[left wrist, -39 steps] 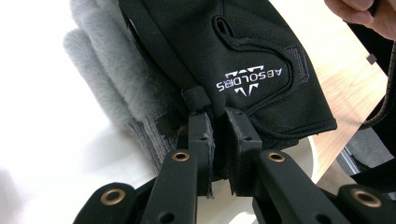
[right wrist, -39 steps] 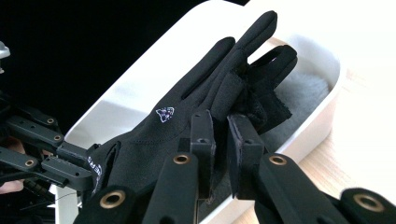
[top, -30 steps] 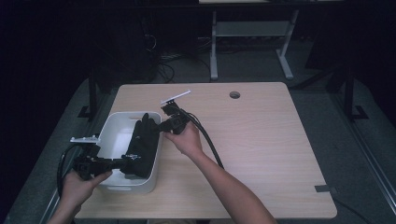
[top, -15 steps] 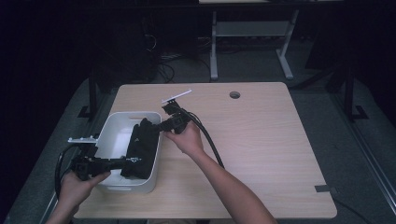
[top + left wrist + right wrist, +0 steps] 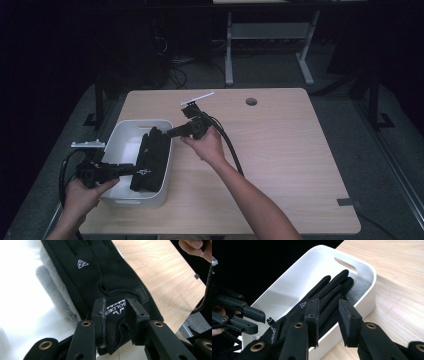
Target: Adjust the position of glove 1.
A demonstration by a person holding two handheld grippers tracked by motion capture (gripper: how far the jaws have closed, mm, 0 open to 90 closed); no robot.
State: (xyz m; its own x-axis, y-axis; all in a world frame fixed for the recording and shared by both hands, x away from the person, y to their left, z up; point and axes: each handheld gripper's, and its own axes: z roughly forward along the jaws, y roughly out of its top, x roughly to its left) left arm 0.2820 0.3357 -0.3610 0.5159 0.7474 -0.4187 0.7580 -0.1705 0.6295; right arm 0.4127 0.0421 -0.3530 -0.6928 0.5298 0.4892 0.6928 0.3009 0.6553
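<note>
Evidently a pair of black gloves (image 5: 151, 159) has been laid in the white plastic bin (image 5: 127, 131) at the lower left of the high view, draped over the bin's right-hand wall so that the cuffs hang at the near corner and the glove tips point to the far end with its handle slot. Beneath the gloves a grey fleecy lining or cloth (image 5: 53, 292) shows in the left gripper view.

Left gripper (image 5: 131, 170): it enters low from the frame's left, reaching across the bin to the cuff end. In its own view the fingers (image 5: 99, 315) stand parted on either side of the printed cuff (image 5: 115, 310) without pressing it; they have just been opening, which reads as a release after placement.

Right gripper (image 5: 171, 133): it is held at the bin's far right rim, above the glove tips. Its fingers (image 5: 348, 317) are likewise spread with nothing pinched, having just been opening.

Holding one gripper at each end suggests that the gloves were carried stretched out. The wooden bench (image 5: 280, 150) lies bare to the right.
</note>
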